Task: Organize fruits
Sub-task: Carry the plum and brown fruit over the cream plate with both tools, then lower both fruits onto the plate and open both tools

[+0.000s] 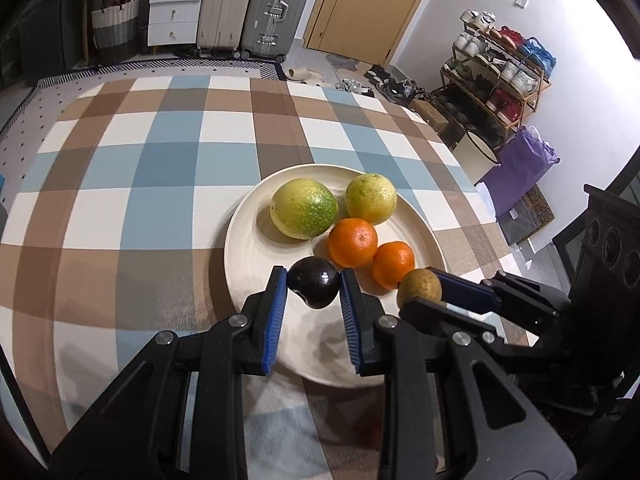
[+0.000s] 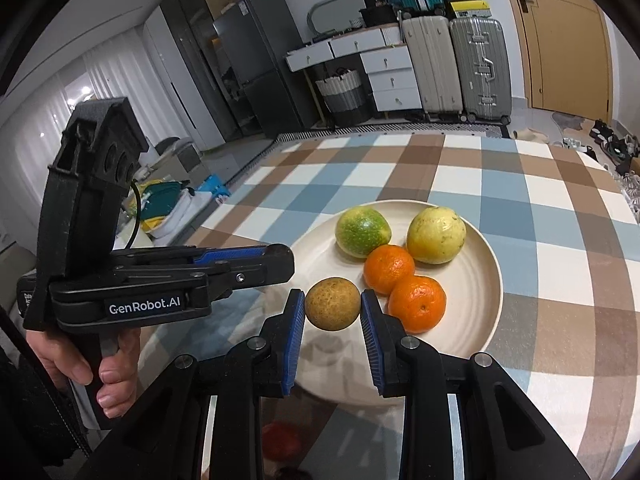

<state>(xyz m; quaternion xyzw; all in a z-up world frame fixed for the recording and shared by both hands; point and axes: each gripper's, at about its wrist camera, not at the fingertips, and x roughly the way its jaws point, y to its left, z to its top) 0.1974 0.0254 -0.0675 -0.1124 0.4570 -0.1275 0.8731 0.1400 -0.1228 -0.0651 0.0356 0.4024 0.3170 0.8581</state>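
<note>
The left gripper (image 1: 313,285) has its blue-padded fingers (image 1: 276,316) closed against both sides of a dark purple fruit (image 1: 314,282), which is pinched between the tips over the near part of the cream plate (image 1: 248,240). Just to its right, the right gripper (image 2: 333,308) grips a small brownish-yellow fruit (image 2: 333,309) the same way, with one pad touching each flank, over the plate's near edge; a faint shadow lies on the plate beneath it.

On the plate, from left to right, sit a large green-and-yellow fruit (image 1: 303,208) at the far left, a second yellow-green fruit (image 1: 371,199) beside it at the far right, then two oranges: one orange (image 1: 353,242) near the middle, touching or nearly touching the other orange (image 1: 393,265) at the near right.

The plate rests on a tablecloth (image 1: 140,184) checked in blue, brown and white. In the right wrist view the person's left hand (image 2: 104,368) wraps the left gripper's handle at the left edge. A red object (image 2: 282,440) shows dimly below the right gripper; what it is cannot be made out.
</note>
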